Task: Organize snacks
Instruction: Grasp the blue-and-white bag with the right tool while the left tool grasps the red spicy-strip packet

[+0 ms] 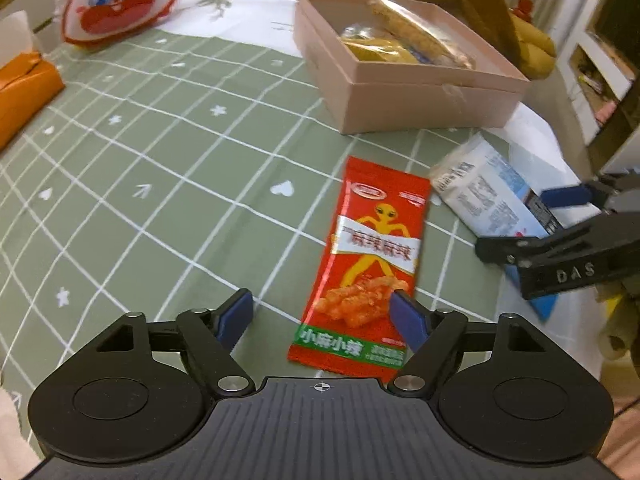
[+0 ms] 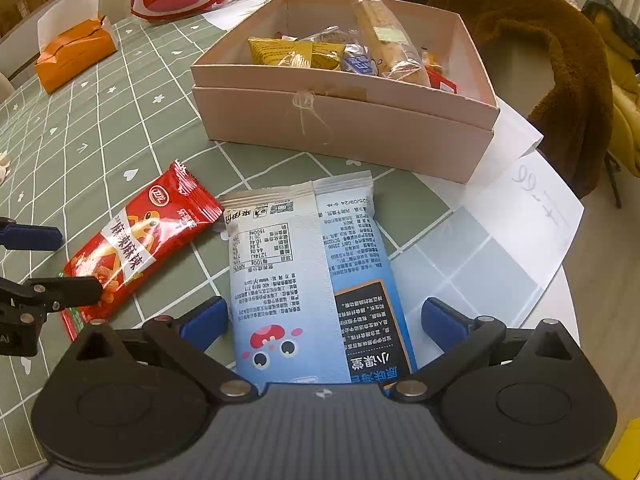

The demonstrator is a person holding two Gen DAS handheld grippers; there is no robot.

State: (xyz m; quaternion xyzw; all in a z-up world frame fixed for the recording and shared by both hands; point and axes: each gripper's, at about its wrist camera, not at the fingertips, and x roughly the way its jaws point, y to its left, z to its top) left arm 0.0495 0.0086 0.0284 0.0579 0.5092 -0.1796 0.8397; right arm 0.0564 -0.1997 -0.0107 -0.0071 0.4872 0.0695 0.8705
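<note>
Our left gripper [image 1: 322,314] gapes over the red packet [image 1: 366,264]. Our right gripper [image 2: 324,318] stands open astride the blue packet [image 2: 304,276]; the box [image 2: 340,120] lies at twelve o'clock.

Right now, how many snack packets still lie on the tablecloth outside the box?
2. The red packet lies left, under the left tool; the blue-white packet lies between the right tool's open fingers. None seem hidden.

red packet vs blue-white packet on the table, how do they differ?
The red snack packet is narrower; the blue-white snack packet is clearly wider and longer. The red one shows its front, with a yellow cartoon figure; the blue-white one shows printed tables and text. Both lie flat on the green tablecloth, outside the pink box.
</note>
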